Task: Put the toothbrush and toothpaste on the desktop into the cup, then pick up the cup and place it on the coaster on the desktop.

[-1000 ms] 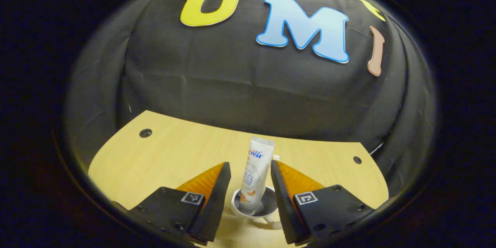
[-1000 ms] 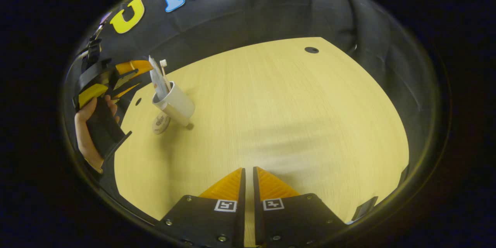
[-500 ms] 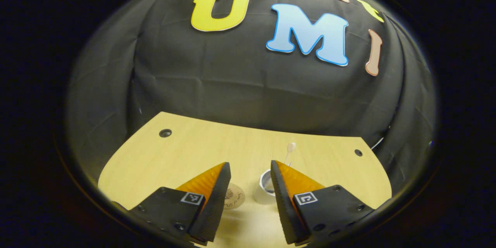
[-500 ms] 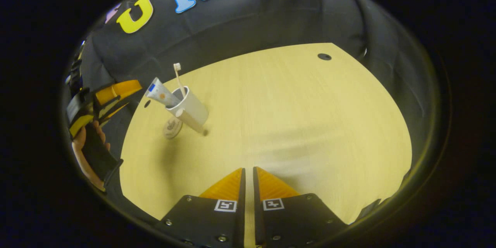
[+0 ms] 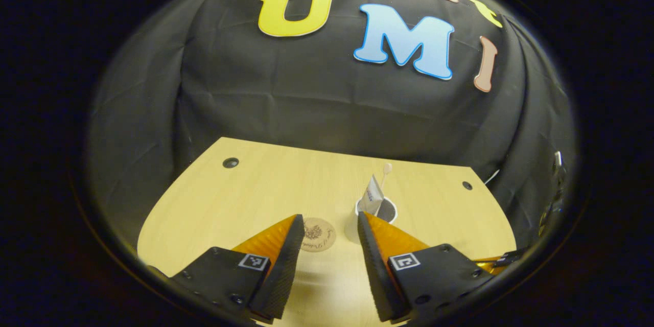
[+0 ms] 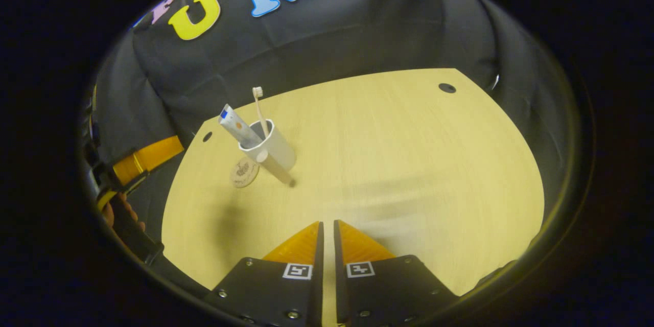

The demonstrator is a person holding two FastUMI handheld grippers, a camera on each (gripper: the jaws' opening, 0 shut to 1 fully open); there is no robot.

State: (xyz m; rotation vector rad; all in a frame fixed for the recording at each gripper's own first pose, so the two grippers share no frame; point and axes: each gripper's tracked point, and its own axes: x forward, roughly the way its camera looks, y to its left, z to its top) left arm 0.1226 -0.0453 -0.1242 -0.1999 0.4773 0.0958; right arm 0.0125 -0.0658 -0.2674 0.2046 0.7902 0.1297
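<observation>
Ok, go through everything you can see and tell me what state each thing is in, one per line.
Cup: upright on the desk, beside the coaster, not on it.
Toothbrush: standing in the cup, head up.
Toothpaste: in the cup, leaning out over the rim.
Coaster: flat on the desk, nothing on it.
Left gripper: open, holding nothing.
Right gripper: shut, holding nothing.
Desk: bare apart from these things.

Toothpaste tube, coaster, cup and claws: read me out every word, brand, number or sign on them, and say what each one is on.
Toothpaste tube: it has print, too blurred to read.
Coaster: round emblem with lettering around it, too small to read.
Cup: no text seen.
Left claw and right claw: square coded markers, no words or numbers.
</observation>
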